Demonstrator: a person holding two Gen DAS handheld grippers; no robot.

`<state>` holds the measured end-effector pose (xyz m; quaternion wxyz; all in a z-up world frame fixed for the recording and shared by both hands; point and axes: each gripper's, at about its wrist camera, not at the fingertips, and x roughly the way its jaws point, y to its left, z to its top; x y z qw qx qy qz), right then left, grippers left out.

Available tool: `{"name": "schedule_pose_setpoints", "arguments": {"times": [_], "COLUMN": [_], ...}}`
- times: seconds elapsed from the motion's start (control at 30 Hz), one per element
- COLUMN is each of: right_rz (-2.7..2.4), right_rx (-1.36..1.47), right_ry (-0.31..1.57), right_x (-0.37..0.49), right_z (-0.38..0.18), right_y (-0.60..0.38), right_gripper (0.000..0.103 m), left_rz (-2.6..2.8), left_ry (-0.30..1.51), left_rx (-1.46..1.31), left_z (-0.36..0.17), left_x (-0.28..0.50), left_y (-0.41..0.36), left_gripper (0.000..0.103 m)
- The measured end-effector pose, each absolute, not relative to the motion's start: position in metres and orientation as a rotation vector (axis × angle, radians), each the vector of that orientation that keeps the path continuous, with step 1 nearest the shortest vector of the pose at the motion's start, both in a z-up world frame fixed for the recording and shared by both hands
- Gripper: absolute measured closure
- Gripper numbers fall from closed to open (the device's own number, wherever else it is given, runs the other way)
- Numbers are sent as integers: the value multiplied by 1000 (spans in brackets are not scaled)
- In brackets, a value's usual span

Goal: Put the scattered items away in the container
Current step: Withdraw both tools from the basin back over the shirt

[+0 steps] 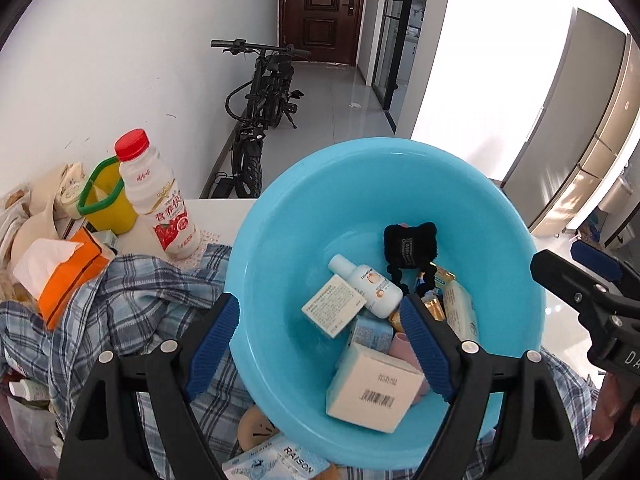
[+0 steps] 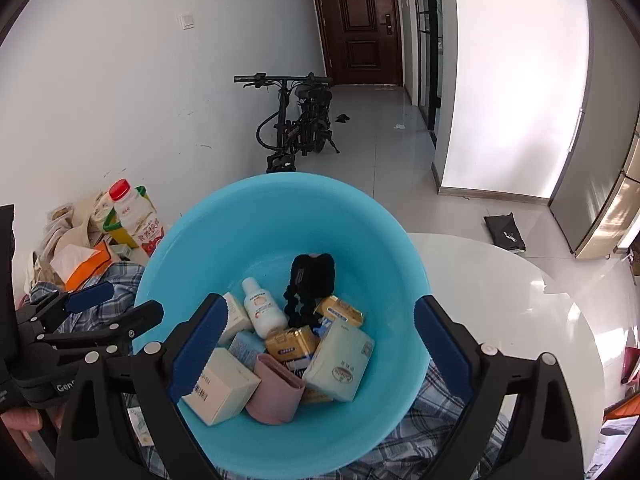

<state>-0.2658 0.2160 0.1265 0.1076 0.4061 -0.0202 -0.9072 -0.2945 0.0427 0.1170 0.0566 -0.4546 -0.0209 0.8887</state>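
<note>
Both grippers, left gripper (image 1: pixel 320 340) and right gripper (image 2: pixel 318 344), hang apart and empty over the filled blue basin (image 2: pixel 192 240); next, I'd judge, comes the milk bottle (image 1: pixel 158 196) near the tabletop's far edge

A black bicycle (image 2: pixel 294 128) leaned by the white wall, with a dark wooden door (image 2: pixel 360 20) at the end of the hallway behind it. A light switch (image 2: pixel 186 21) sat on that wall. A black bag (image 2: pixel 505 236) lay on the tiled floor (image 2: pixel 384 152).
</note>
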Motion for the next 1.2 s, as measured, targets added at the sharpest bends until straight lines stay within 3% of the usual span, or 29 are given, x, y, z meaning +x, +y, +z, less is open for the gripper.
{"name": "schedule_pose_setpoints", "arguments": {"times": [0.27, 0.5, 0.83, 1.07, 1.2], "right_rz": [-2671, -2643, -2632, -2603, -2599], "right_rx": [1158, 1200, 1254, 1267, 1281], "right_ry": [25, -88, -18, -59, -51], "right_x": [-217, -184, -127, -95, -81], "right_z": [141, 138, 114, 99, 92], "right_y": [219, 239, 261, 281, 285], "right_gripper": [2, 2, 2, 2, 2], "left_rz": [2742, 2719, 2640, 2680, 2675], "left_ry": [45, 102, 29, 173, 138], "left_rx": [-1298, -1262, -1339, -1306, -1324], "left_z": [140, 153, 125, 117, 109], "left_x": [-239, -194, -138, -95, -79], "left_y": [42, 35, 10, -1, -11], "left_gripper": [18, 17, 17, 17, 17]}}
